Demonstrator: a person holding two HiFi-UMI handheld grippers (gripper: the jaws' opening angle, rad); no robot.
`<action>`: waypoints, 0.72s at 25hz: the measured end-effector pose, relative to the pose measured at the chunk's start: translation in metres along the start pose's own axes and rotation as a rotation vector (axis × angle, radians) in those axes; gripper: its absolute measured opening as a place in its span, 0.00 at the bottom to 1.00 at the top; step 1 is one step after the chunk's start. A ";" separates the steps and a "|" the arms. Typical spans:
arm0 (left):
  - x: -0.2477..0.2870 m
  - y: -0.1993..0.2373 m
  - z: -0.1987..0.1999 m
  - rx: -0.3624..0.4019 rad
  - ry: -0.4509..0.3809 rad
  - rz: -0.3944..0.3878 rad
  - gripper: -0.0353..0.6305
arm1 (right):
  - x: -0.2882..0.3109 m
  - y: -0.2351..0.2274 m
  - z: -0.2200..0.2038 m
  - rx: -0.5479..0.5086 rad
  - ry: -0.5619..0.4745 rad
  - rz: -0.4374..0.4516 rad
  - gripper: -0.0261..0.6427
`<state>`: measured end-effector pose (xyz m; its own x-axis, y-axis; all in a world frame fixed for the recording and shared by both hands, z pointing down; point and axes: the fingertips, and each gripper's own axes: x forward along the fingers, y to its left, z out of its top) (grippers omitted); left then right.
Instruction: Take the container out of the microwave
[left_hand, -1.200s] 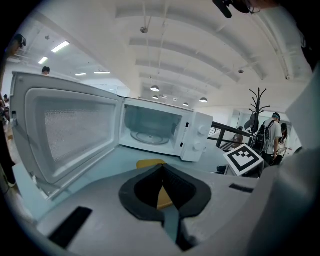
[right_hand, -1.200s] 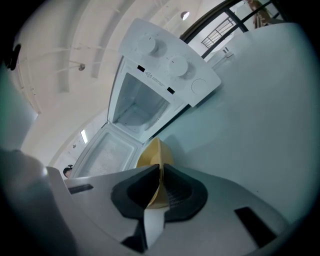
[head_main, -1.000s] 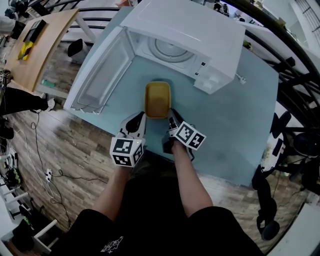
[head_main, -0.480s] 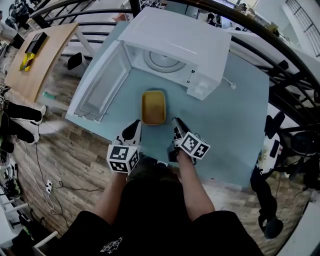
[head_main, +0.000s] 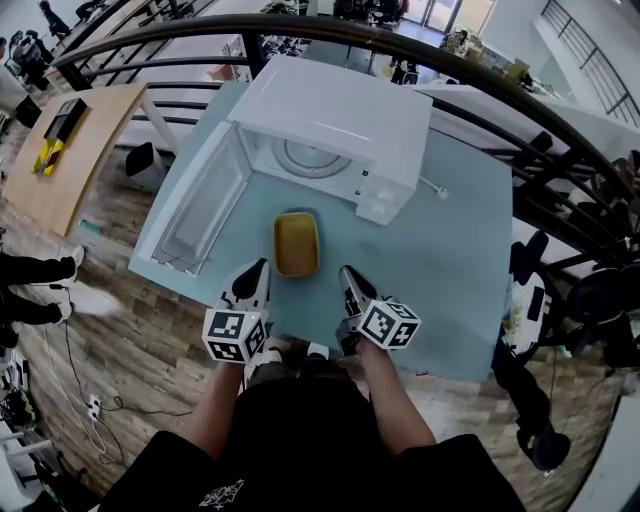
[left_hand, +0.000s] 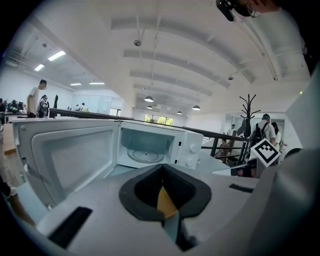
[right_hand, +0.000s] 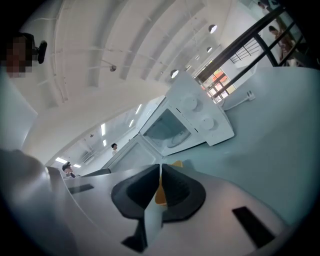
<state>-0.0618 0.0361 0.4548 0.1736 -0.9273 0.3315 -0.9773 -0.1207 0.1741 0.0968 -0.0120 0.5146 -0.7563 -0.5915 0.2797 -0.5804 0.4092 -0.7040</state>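
The yellow container (head_main: 296, 243) rests on the blue-grey table (head_main: 450, 270), just outside the white microwave (head_main: 335, 115). The microwave's door (head_main: 198, 205) swings wide to the left and its cavity with the glass turntable (head_main: 299, 158) holds nothing. My left gripper (head_main: 257, 270) is near the table's front edge, left of the container's near end and apart from it, shut. My right gripper (head_main: 348, 274) mirrors it on the right, shut too. In the left gripper view a sliver of the container (left_hand: 165, 202) shows beyond the closed jaws; the right gripper view shows the container (right_hand: 176, 164) likewise.
A white power cord (head_main: 436, 189) trails right of the microwave. Black curved railing (head_main: 520, 130) rings the table's far and right sides. A wooden desk (head_main: 55, 150) stands at far left, and a black chair (head_main: 530, 265) at the right. The door takes up the table's left part.
Both grippers have drawn back from the sides of the container toward the table's front edge. The container stays where it was on the table. The head view has pulled back.
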 end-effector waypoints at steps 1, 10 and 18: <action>-0.001 0.000 0.003 0.006 -0.004 -0.008 0.06 | -0.004 0.004 0.004 -0.012 -0.007 0.000 0.06; -0.013 0.010 0.044 0.052 -0.057 -0.070 0.06 | -0.031 0.047 0.039 -0.221 -0.081 -0.056 0.05; -0.028 0.021 0.082 0.072 -0.121 -0.098 0.06 | -0.050 0.090 0.078 -0.379 -0.191 -0.088 0.05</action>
<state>-0.0972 0.0310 0.3731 0.2571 -0.9451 0.2015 -0.9633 -0.2340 0.1317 0.1055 0.0006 0.3862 -0.6505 -0.7385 0.1772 -0.7367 0.5568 -0.3836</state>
